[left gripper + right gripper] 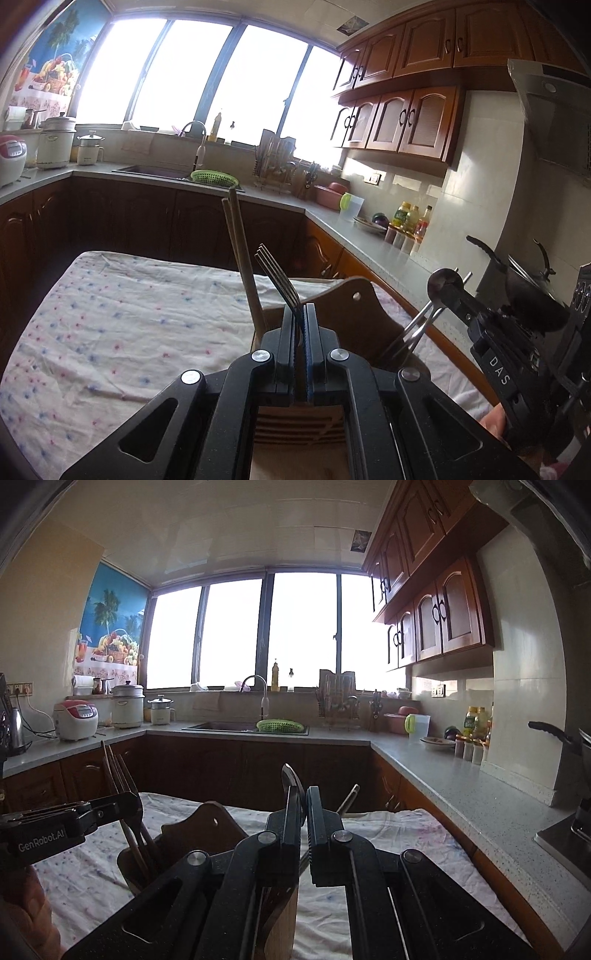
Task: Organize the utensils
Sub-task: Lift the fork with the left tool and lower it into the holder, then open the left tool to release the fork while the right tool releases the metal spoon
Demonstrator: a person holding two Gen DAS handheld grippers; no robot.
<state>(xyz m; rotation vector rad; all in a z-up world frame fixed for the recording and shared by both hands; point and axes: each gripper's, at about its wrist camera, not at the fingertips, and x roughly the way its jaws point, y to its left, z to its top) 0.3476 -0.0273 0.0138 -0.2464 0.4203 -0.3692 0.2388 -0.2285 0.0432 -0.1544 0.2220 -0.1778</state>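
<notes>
Left wrist view: the left hand-held gripper is clamped on a metal fork by its neck, tines up and leaning left, long axis near upright; the handle, hidden by the jaws, seems to drop into the wooden utensil holder directly below. A pair of wooden chopsticks stands in the same left compartment, just beside the fork. To the right, the right hand-held gripper pinches a metal spoon whose handle slants down into the holder's right end. The holder sits on a surface under a flowered cloth. Right wrist view: right hand-held gripper closed on the spoon, bowl upward; holder below-left; fork and chopsticks at the left hand-held gripper. Judged: each utensil needs only release, each hand directly over its own compartment.
</notes>
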